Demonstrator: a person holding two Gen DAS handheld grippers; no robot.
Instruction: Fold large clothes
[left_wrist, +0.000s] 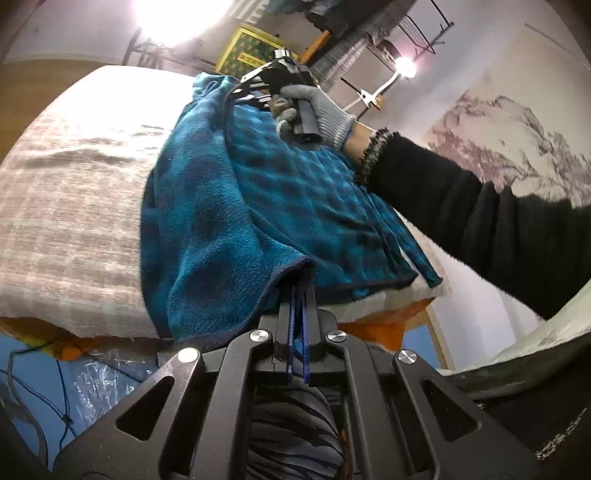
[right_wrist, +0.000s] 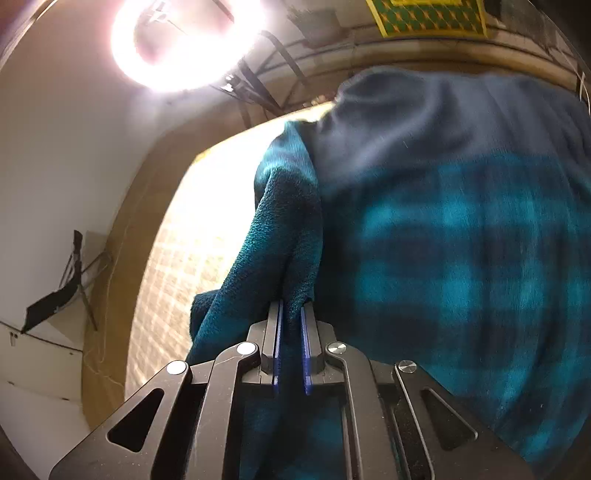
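The bed (left_wrist: 66, 206) carries the work: a checked cover is spread over it, and the blue plaid fleece (left_wrist: 229, 206) lies across its near part, one edge hanging over the front.

My left tool (left_wrist: 301, 291) is clamped on the dark-bound hem of that fleece at the near edge. My right tool (right_wrist: 291, 310) is closed on a bunched ridge of the same fleece at the far end — from the left camera I see my gloved hand (left_wrist: 314, 110) holding it up by the collar end.

To do this fold well, I judge I should keep both grips firm and carry the two ends at an even height, so the cloth between them stays taut and does not sag or twist. Then I should lay it down edge to edge, not letting the hanging part drag over the bed front.

Counted — one bed, one fleece, two tools, one gloved hand in view.
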